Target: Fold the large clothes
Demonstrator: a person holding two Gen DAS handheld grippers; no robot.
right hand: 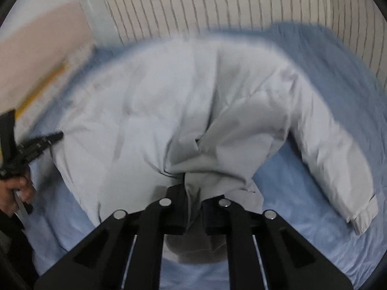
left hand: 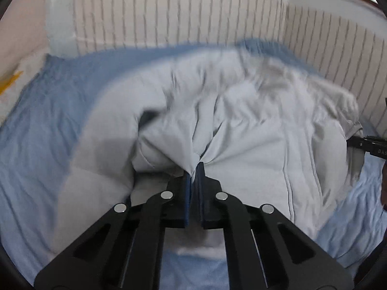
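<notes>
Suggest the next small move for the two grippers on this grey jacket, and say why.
Probably lift both grippers together and carry the near edge toward the far side. The left gripper and right gripper are each shut on a pinch of the grey jacket, which lies crumpled on the blue sheet, one sleeve trailing loose.

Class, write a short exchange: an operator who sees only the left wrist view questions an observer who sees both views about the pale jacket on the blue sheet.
Operator: My left tongs pinch the jacket. Do the right tongs grip it too?
Observer: Yes, they are shut on a bunched fold of it.
Operator: Where does the far sleeve end?
Observer: The sleeve curves down onto the blue sheet; its cuff lies there, held by neither tongs.
</notes>
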